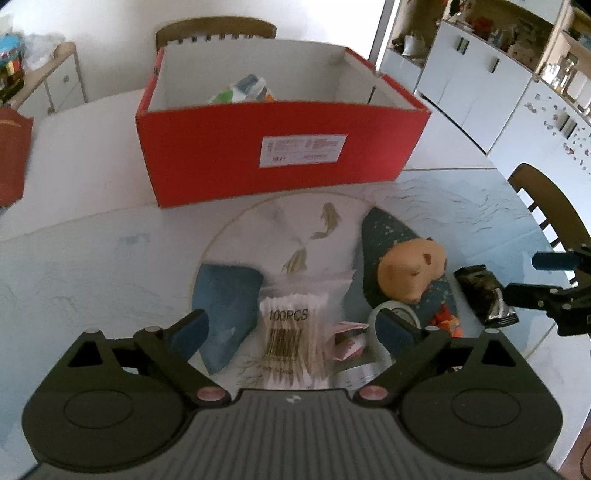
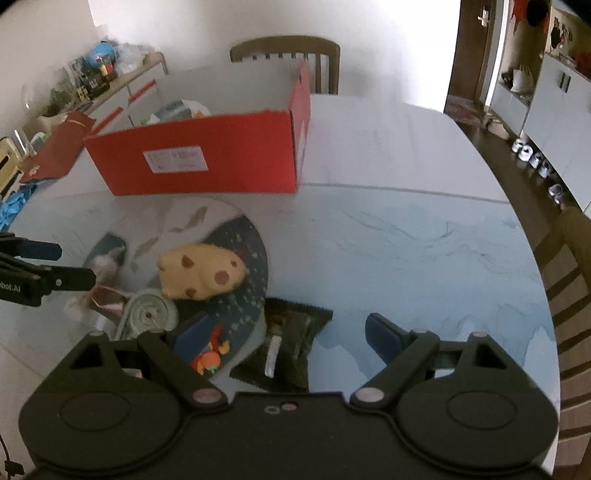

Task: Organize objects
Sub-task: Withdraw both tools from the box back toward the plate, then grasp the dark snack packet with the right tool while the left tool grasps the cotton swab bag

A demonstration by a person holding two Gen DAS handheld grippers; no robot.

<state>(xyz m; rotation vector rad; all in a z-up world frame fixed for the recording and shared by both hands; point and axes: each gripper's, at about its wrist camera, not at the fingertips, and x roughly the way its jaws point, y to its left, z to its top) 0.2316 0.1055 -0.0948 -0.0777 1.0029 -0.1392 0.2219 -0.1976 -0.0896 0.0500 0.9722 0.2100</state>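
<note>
My left gripper (image 1: pixel 293 328) hangs open over a clear bag of cotton swabs (image 1: pixel 293 343) marked 100PCS, which lies between its blue pads without touching them. Beside it are a pink packet (image 1: pixel 347 338), a tape roll (image 1: pixel 391 314), a tan plush animal (image 1: pixel 410 269) and an orange toy (image 1: pixel 445 321). My right gripper (image 2: pixel 288 336) is open above a dark foil packet (image 2: pixel 291 343), with its fingers on either side. A red box (image 1: pixel 280 162) stands open behind, with several items inside.
The round table (image 2: pixel 406 240) drops off at the right edge. Wooden chairs (image 1: pixel 216 31) (image 1: pixel 550 206) stand behind the box and at the right. A red lid (image 1: pixel 13 155) lies at the far left. White cabinets (image 1: pixel 480 92) line the wall.
</note>
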